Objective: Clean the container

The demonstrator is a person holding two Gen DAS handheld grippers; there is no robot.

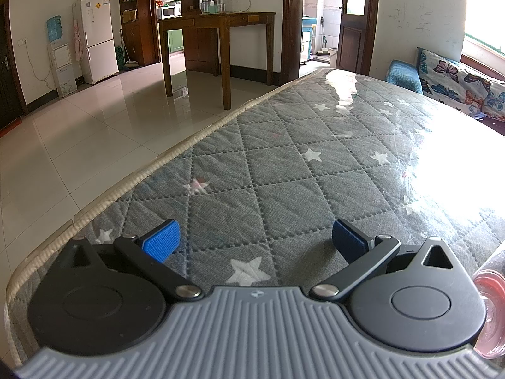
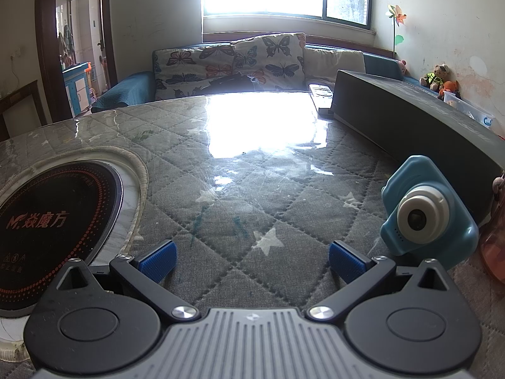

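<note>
My left gripper [image 1: 255,241] is open low over the grey quilted star-pattern table cover [image 1: 284,164], with nothing between its blue pads. A pink translucent container [image 1: 490,309] lies at the right edge of the left wrist view, beside the gripper body and mostly cut off. My right gripper [image 2: 252,262] is also open above the same cover [image 2: 240,195], holding nothing. At the far right edge of the right wrist view an orange-pink translucent container [image 2: 495,246] shows only partly.
A blue toy camera [image 2: 426,218] stands right of the right gripper. A long dark box [image 2: 410,120] runs along the right side. A round black induction cooker [image 2: 47,221] is set into the table at left. The table's left edge [image 1: 157,164] drops to tiled floor.
</note>
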